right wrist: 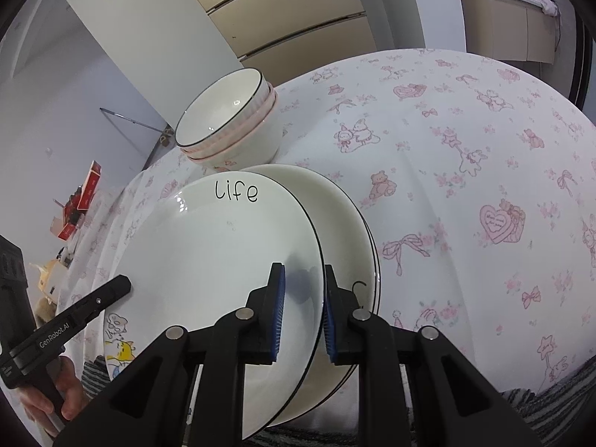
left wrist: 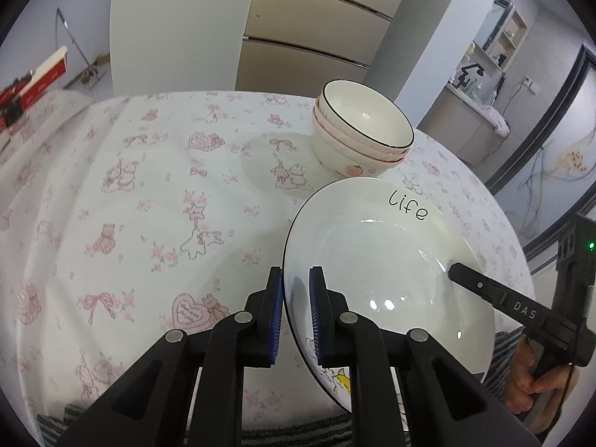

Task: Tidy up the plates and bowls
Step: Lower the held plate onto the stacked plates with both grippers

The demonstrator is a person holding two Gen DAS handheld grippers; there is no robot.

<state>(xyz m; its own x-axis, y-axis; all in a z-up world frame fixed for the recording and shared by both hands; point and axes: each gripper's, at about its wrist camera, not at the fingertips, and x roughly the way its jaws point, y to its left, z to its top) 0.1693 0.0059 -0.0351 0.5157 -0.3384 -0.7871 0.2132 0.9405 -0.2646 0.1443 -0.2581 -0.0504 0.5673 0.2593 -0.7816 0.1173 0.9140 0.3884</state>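
Observation:
A white plate with black rim and the word "life" is held tilted above other white plates lying under it on the table. My left gripper straddles its left rim, blue pads on either side. My right gripper straddles its right rim the same way; its finger shows in the left wrist view. The left gripper's finger shows in the right wrist view. A stack of three white bowls stands just beyond the plates.
The round table wears a white cloth with pink bears and bows. A red box lies at the far left. A beige cabinet and a grey wall stand behind the table.

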